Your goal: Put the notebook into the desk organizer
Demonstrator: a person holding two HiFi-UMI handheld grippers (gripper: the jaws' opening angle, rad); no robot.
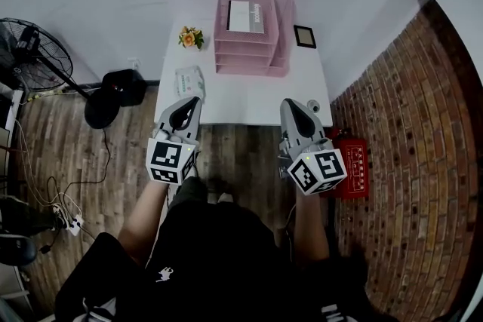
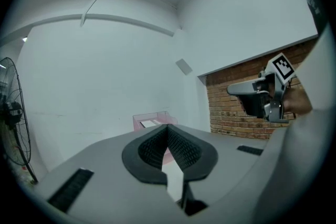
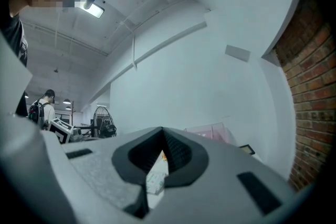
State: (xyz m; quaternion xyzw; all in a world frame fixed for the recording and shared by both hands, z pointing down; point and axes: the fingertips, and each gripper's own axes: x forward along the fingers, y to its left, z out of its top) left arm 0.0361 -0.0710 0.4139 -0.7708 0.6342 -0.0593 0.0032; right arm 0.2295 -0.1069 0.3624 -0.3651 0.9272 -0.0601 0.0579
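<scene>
1. Here, the left gripper [image 1: 186,105] is hanging in the air just short of the table's [image 1: 249,98] near edge. Its jaws are meeting at the tips with nothing between them, and its own view is showing the same closed, empty gripper [image 2: 168,132].
2. The right gripper [image 1: 291,106] is hanging level with it and well apart. Its jaws are likewise pressing together on nothing, as its own camera is showing [image 3: 161,136].
3. Both grippers are pointing across the white table toward the far wall.
4. The pink mesh organizer [image 1: 282,34] is standing at the table's far end. It is also showing past the closed jaws in the left gripper view [image 2: 137,119] and in the right gripper view [image 3: 212,131].
5. The notebook [image 1: 245,16] is lying flat in the organizer's top tray. What the lower tiers are holding cannot be made out.
6. Flowers [image 1: 191,37] are sitting just left of the organizer and a dark frame [image 1: 305,36] just right of it. A tissue pack [image 1: 189,81] is lying near the table's left edge.
7. A fan [image 1: 30,56] is standing on the wooden floor at far left, and a red box [image 1: 352,170] is sitting by the brick wall at right.
</scene>
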